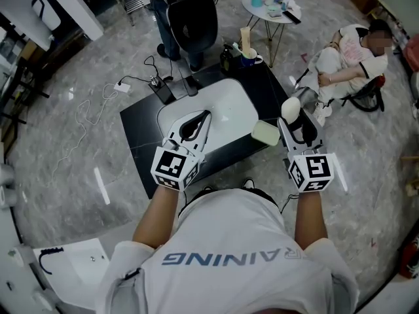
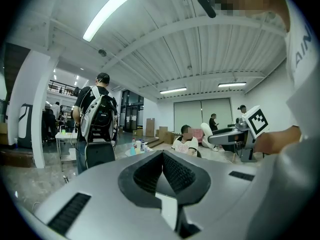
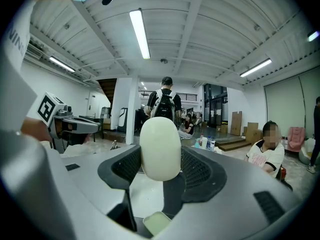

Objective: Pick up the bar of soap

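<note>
The right gripper (image 3: 160, 159) clamps the white bar of soap (image 3: 160, 145) between its jaws, raised near the pale green soap dish (image 1: 266, 133). The left gripper (image 2: 162, 165), jaws closed on nothing, hangs over the white basin (image 1: 229, 106).

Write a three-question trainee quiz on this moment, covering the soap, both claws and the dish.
1. True or false: the right claw is shut on the bar of soap.
2. Pick one: the left claw is (a) open around a cup, (b) shut and holding nothing, (c) shut on a cable.
3. Fill in: in the head view, the pale green dish lies on the black table to the ___ of the white basin.

Key: 1 true; 2 b; 3 right.
</note>
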Available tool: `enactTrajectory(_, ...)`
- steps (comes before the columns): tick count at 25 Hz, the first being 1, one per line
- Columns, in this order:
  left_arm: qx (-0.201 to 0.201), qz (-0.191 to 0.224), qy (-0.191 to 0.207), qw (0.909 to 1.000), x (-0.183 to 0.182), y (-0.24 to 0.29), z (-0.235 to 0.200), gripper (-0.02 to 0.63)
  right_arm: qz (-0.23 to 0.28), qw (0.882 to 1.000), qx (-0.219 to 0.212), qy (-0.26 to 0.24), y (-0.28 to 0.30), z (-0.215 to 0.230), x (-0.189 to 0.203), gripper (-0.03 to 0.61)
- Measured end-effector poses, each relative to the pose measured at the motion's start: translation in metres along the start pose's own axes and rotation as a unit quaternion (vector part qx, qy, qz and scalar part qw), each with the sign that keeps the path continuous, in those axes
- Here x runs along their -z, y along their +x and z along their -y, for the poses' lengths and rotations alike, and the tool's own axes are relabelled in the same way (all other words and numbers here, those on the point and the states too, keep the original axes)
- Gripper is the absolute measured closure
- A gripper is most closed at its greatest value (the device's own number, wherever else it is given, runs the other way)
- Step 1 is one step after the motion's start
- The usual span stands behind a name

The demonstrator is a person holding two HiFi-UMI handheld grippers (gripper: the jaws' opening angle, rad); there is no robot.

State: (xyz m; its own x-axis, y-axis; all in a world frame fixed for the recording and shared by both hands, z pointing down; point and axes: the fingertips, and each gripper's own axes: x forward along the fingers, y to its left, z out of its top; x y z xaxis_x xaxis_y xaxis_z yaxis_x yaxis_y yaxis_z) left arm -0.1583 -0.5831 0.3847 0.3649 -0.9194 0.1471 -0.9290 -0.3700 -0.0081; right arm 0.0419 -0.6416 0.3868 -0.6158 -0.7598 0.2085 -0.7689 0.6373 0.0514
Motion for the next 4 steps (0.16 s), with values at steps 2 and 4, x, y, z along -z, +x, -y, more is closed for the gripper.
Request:
enactTrajectory(2, -0.001, 0.0, 0.0, 1.0, -0.0001, -0.0001, 0.0003, 0.606, 0.002, 1.0, 0.0, 0.001, 0.0, 0.0005, -0.0008, 0.324)
enactTrajectory(4, -0.001, 0.0, 0.001, 1.0, -0.0004, 0.0, 0.0008, 0.606, 0.003, 1.0, -0.001, 0.001, 0.0, 0.0006, -0.0015, 0.325)
